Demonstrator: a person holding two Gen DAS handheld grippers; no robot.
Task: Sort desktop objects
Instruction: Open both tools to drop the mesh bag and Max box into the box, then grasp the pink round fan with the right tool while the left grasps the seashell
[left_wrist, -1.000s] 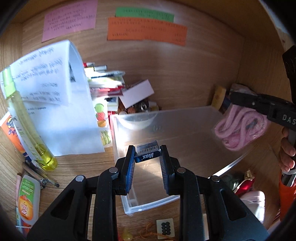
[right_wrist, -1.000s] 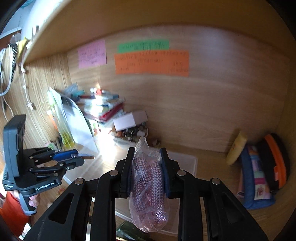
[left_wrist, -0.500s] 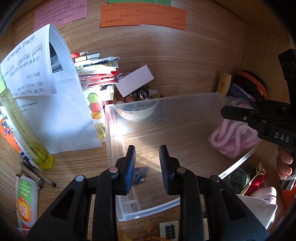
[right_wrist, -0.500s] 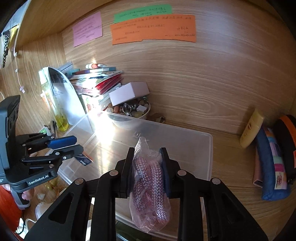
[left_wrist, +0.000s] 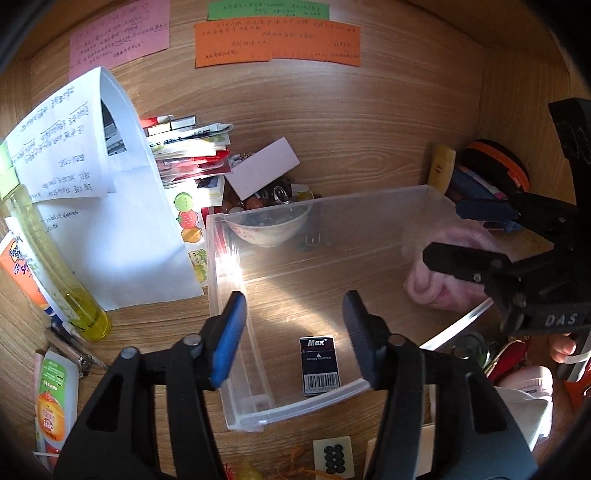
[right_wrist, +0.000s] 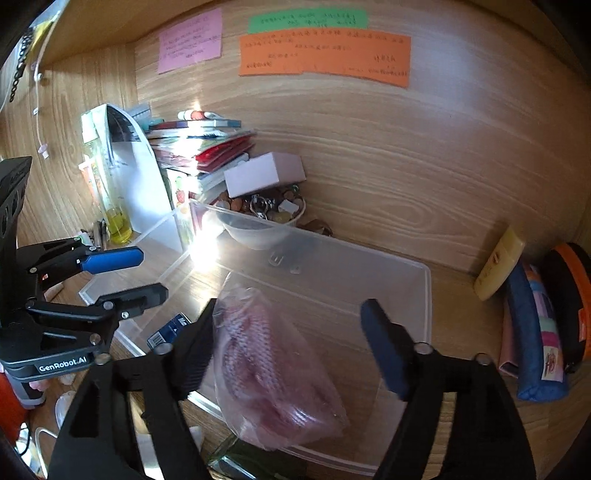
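Both drops look done, so lift straight up and clear the rim. Left claw (left_wrist: 291, 328) has just spread, empty; the small dark-blue "Max" staple box (left_wrist: 319, 365) lies lower centre in the clear plastic bin (left_wrist: 369, 210). Right claw (right_wrist: 288, 345) has just opened too, the bagged pink woven cord (right_wrist: 273, 373) released between its jaws, leaning on one.

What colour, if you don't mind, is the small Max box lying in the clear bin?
Dark navy, with a white barcode; the Max box shows best in the left wrist view.
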